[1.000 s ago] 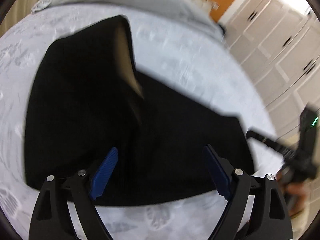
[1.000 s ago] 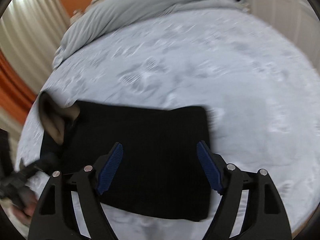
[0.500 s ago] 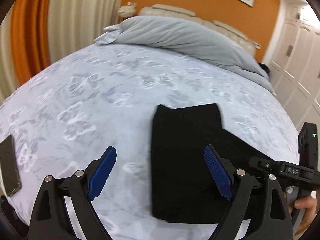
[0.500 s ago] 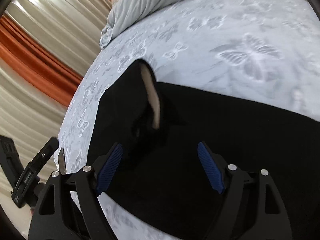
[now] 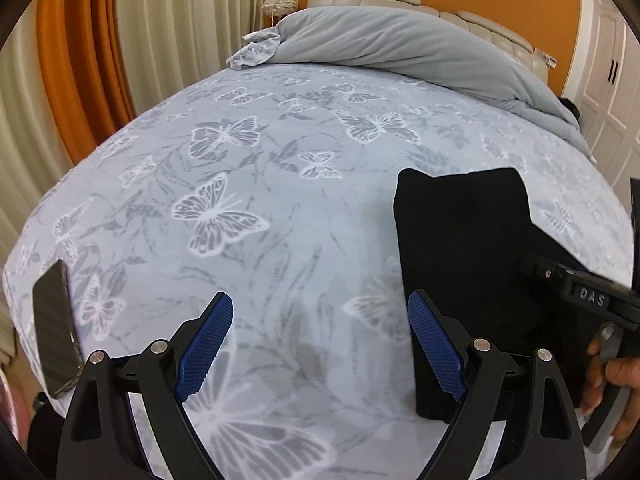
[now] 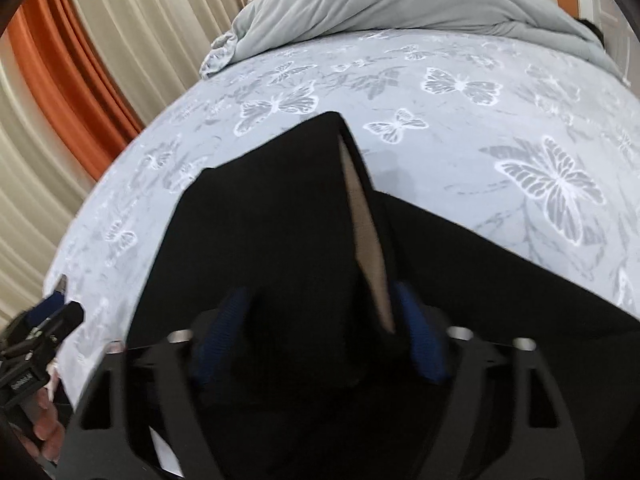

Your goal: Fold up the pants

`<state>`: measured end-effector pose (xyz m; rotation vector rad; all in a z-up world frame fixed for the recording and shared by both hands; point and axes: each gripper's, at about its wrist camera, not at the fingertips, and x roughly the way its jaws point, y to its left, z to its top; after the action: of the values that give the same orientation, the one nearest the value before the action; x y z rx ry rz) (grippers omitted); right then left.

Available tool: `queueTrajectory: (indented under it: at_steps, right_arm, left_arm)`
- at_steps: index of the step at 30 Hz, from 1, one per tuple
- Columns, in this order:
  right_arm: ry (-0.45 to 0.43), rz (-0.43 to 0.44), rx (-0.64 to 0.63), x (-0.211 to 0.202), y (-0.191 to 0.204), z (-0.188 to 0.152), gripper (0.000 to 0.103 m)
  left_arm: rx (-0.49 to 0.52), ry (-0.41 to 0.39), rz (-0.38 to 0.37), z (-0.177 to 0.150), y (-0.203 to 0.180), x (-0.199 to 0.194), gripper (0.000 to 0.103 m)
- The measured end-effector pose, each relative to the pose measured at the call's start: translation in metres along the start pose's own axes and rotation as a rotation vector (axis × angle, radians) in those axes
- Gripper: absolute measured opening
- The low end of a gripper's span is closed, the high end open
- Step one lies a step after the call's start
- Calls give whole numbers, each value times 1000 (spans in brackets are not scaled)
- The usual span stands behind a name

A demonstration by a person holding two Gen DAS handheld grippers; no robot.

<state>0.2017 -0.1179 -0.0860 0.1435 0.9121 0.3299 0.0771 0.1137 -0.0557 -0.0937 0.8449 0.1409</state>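
Observation:
The black pants [image 5: 464, 248] lie folded on the butterfly-print bedsheet [image 5: 248, 184], to the right in the left wrist view. My left gripper [image 5: 320, 344] is open and empty over bare sheet, left of the pants. In the right wrist view the pants [image 6: 272, 232] fill the middle, with a raised edge showing a beige lining [image 6: 366, 240]. My right gripper [image 6: 320, 336] is low over the pants with its jaws apart and black cloth lying between the blue pads. The right gripper body also shows in the left wrist view [image 5: 580, 296].
A grey duvet [image 5: 400, 44] is bunched at the head of the bed. A phone [image 5: 56, 328] lies on the sheet at the left edge. Orange and cream curtains [image 5: 100, 40] hang to the left. White wardrobe doors [image 5: 612, 80] stand at the right.
My left gripper has swung off the pants to bare sheet on their left. My right gripper has dropped closer to the pants, so cloth now sits between its pads.

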Motion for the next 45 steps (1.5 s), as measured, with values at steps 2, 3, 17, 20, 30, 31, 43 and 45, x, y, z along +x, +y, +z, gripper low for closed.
queueTrajectory:
  at_steps: [2,3,17,20,30,31,43,45]
  right_arm:
    - [-3,56,45,-5,-7,3,22]
    - [-10,70,58,-10,-8,3,20]
    - [-201,249,135,-152,-30,8,16]
    - [-258,157,191,-201,-81,-16,16]
    - [1,-167,441,-191,-240,-110,19]
    - [-7,-156,452,-193,-244,-111,19]
    - [-103,-69,394,-182,-228,-74,64]
    - [-76,-96,385,-168,-226,-69,67]
  left_arm:
    - [13,-6,9,-1,-2,-2,87]
    - [23,-12,12,-2,-4,-3,87]
    - [46,-25,-208,-2,-40,-36,87]
    - [43,-39,-344,0,-54,-50,87]
    - [85,142,-425,-14,-123,-11,87]
    - [77,163,-436,-15,-128,-6,87]
    - [-93,365,-539,-18,-143,48,87]
    - [-95,361,-541,-18,-144,51,87]
